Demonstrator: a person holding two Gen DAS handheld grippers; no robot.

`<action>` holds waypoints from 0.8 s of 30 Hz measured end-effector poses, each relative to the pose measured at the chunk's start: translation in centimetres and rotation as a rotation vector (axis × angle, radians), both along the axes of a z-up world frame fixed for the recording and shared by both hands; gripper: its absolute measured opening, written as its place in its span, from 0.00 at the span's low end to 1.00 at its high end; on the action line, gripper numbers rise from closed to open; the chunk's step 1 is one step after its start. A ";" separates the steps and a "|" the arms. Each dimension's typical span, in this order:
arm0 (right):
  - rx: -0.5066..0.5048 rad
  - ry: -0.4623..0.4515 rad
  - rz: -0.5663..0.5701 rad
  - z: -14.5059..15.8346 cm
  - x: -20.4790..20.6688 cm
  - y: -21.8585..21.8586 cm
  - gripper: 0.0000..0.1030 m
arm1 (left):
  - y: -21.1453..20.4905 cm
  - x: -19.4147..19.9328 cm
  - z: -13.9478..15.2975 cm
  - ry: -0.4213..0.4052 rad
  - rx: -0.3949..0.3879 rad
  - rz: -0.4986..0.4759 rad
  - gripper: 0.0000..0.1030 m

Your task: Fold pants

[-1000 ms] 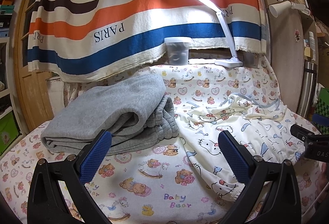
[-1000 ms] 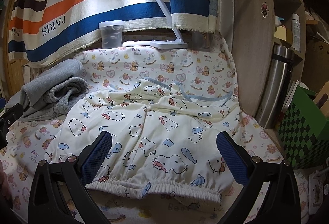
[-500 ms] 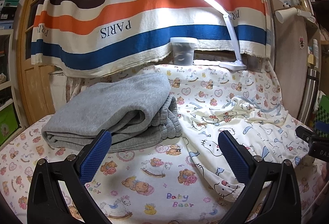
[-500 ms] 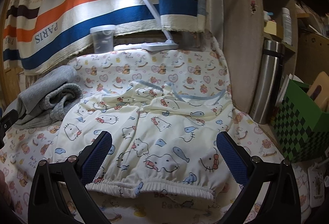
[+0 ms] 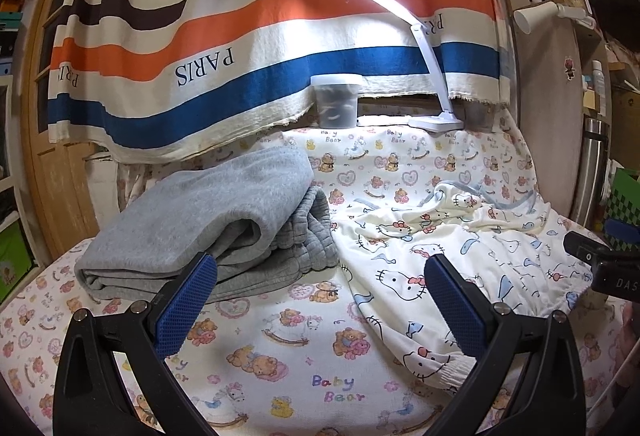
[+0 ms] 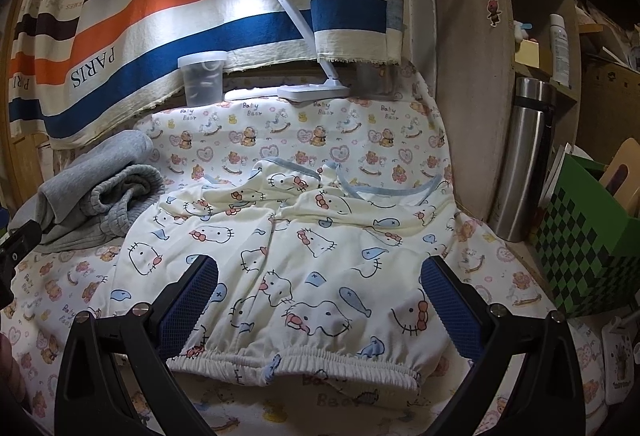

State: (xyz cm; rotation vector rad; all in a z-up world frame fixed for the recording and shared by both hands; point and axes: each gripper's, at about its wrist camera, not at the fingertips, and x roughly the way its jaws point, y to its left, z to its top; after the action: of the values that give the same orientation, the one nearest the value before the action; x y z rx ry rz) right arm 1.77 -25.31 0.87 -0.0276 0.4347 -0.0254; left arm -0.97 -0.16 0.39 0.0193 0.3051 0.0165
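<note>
The pants (image 6: 304,260), cream with a cat-and-fish print, lie spread flat on the worktop (image 5: 280,364), which is covered in a bear-print sheet; the gathered waistband (image 6: 296,360) is at the near edge and the legs run away toward the back, where their blue-trimmed cuffs are rumpled. The right tongs (image 6: 318,300) hang just above the waistband with their blue pads wide apart, one over each side of the garment, gripping nothing. The left tongs (image 5: 320,304) are also spread wide and empty, hovering over bare sheet at the pants' left edge, with one pad over the print fabric. Just beside the pants on the left sits a pile of folded grey clothes (image 5: 208,228), touching their edge. At the back of the worktop stand a clear plastic tub (image 5: 335,100) and a lit white desk lamp (image 5: 420,48), in front of a hanging striped cloth (image 5: 248,36). To the right, past a wooden panel, are a steel flask (image 6: 524,156) and a green checked box (image 6: 588,244).
</note>
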 end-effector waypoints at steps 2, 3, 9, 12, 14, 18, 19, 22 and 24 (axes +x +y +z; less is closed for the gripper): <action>-0.001 0.002 -0.001 0.0 0.0 0.0 0.99 | 0.0 0.0 0.0 0.001 -0.002 0.002 1.00; -0.001 0.004 -0.001 0.0 0.1 0.0 0.99 | 0.0 -0.1 -0.1 0.003 -0.006 0.002 1.00; 0.005 0.017 -0.006 -0.2 0.4 -0.2 0.99 | 0.1 0.0 -0.1 0.005 -0.007 0.002 1.00; 0.011 0.024 -0.006 -0.2 0.5 -0.3 0.99 | 0.1 0.0 -0.1 0.005 -0.007 0.003 1.00; 0.013 0.028 -0.005 -0.3 0.6 -0.3 0.99 | 0.0 0.0 -0.1 0.005 -0.005 0.002 1.00; 0.013 0.036 -0.001 -0.4 0.7 -0.2 0.99 | 0.1 0.0 -0.1 0.007 -0.007 0.003 1.00; 0.013 0.038 -0.001 -0.4 0.8 -0.2 0.99 | 0.1 0.0 -0.1 0.007 -0.007 0.004 1.00; 0.016 0.042 -0.004 -0.4 0.9 -0.3 0.99 | 0.1 0.0 -0.1 0.009 -0.007 0.004 1.00; 0.018 0.042 -0.006 -0.5 0.9 -0.3 0.99 | 0.1 0.0 -0.1 0.009 -0.007 0.003 1.00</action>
State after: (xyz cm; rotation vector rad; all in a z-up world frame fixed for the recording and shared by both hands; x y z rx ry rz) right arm 2.64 -25.60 0.40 -0.0095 0.4773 -0.0268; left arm -0.92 -0.02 0.29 0.0116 0.3144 0.0187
